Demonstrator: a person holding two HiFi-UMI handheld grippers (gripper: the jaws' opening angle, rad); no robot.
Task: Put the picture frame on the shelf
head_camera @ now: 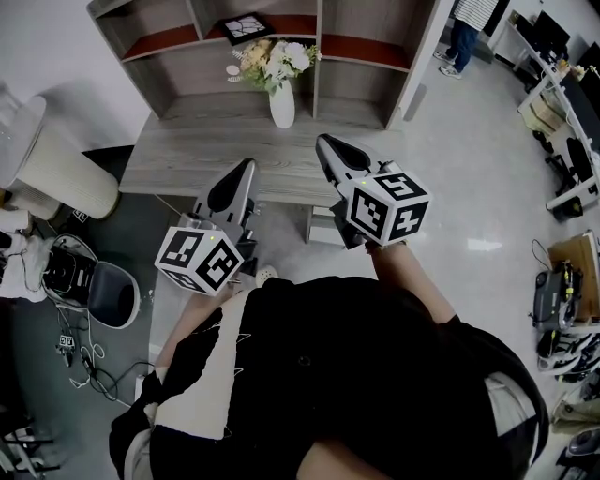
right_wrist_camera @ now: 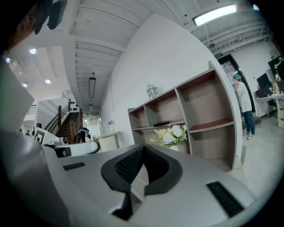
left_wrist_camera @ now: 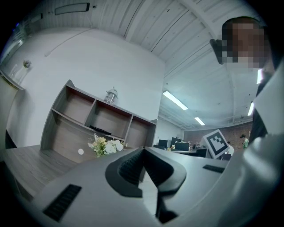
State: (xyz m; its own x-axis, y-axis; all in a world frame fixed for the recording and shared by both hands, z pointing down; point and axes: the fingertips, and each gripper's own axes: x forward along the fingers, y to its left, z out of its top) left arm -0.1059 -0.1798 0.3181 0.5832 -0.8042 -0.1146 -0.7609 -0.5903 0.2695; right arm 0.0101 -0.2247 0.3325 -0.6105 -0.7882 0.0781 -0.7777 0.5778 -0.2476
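Observation:
A black picture frame lies flat in the middle compartment of the wooden shelf unit; it shows as a dark slab in the left gripper view and the right gripper view. My left gripper hangs over the desk's front edge, jaws together, nothing in them. My right gripper is beside it, a little farther over the desk, also shut and empty. Both point toward the shelf, well short of the frame.
A white vase of flowers stands on the desk in front of the shelf's middle compartment. A glass jar tops the shelf. A white cylinder and a chair are at left; a person stands at the far right.

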